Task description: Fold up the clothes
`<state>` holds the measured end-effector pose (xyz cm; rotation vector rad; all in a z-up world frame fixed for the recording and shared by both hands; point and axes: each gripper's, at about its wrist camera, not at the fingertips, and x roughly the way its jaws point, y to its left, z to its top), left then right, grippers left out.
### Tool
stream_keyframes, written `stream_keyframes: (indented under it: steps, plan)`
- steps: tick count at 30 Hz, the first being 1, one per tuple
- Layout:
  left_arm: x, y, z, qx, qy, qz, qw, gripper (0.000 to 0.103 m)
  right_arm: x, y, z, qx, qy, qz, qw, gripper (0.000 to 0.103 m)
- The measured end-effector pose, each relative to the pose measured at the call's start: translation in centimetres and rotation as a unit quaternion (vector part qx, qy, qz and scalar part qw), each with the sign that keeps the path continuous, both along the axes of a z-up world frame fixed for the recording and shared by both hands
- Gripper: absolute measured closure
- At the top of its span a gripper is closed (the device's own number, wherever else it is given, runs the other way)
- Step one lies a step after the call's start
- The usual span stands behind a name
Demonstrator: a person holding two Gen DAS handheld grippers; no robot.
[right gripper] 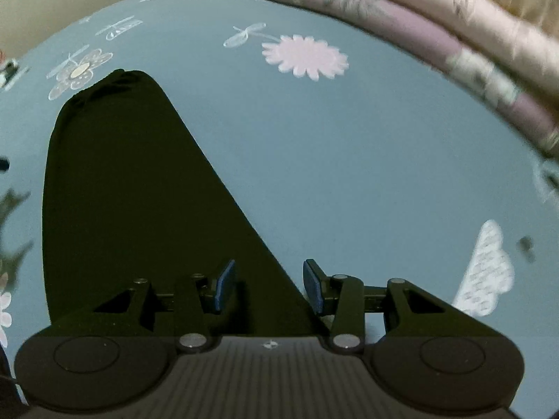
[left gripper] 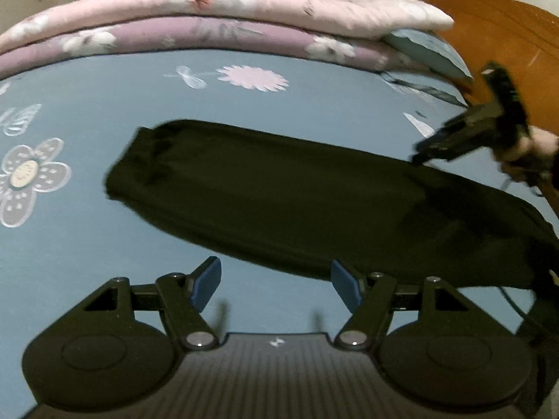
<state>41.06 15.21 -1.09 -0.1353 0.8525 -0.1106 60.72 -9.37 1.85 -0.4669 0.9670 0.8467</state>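
Black garment [left gripper: 279, 195], long and narrow, flat on the blue flowered bed sheet [left gripper: 314, 104]: gathered end toward 10 o'clock in the left wrist view, wider end running off at 4 o'clock. Probably trousers already doubled leg on leg, though too dark and blurred to be sure. Fits either a lengthwise fold just laid down or a strip waiting to be brought end to end; impossible to settle from here.

Left gripper [left gripper: 276, 284] released, blue pads wide apart, holding nothing, hovering above the sheet at the near long edge of the cloth. Right gripper [right gripper: 269, 284] likewise released, pads apart and empty, straddling the slanting far edge of the garment [right gripper: 132, 209] near its wide end. Seen from the left wrist view at 3 o'clock, right gripper [left gripper: 419, 155] pointing down at the cloth's far edge, a hand [left gripper: 524, 153] behind it.

Judged next: closing on an edge or corner at the wide end with each gripper, low enough to pinch every layer and not the sheet beneath, then lifting evenly so the strip does not skew.

Around: folded pink and mauve floral quilts [left gripper: 209, 17] stacked along the far side at 12 o'clock, an orange-brown headboard [left gripper: 506, 35] at 2 o'clock. Nothing lying on the garment or between the grippers and it; ample bare sheet toward 12 o'clock.
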Motion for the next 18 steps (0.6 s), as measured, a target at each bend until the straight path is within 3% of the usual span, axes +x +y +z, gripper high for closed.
stream_keyframes:
  steps: [5,7,8,9,12,18]
  plan:
    - [-0.2,-1.6,-0.8,0.011,0.035,0.004,0.9993,0.033,0.3,0.4,-0.8,0.015,0.002,0.023,1.0,0.055]
    - [-0.4,-1.8,-1.2,0.016,0.047,0.008,0.9987,0.033,0.4,0.6,-1.2,0.02,0.003,0.032,0.999,0.06]
    - [-0.4,-1.9,-1.4,0.016,0.052,0.009,0.9985,0.033,0.5,0.6,-1.4,0.023,0.004,0.037,0.999,0.088]
    - [-0.5,-1.9,-1.5,0.017,0.056,0.01,0.9982,0.033,0.5,0.7,-1.5,0.026,0.004,0.042,0.999,0.099]
    - [-0.6,-2.1,-2.0,0.021,0.068,0.011,0.9974,0.033,0.7,1.0,-2.0,0.035,0.005,0.056,0.998,0.1]
    - [-0.6,-2.3,-1.7,0.021,0.066,0.004,0.9976,0.033,2.1,0.6,-1.5,0.045,0.003,0.02,0.999,0.097]
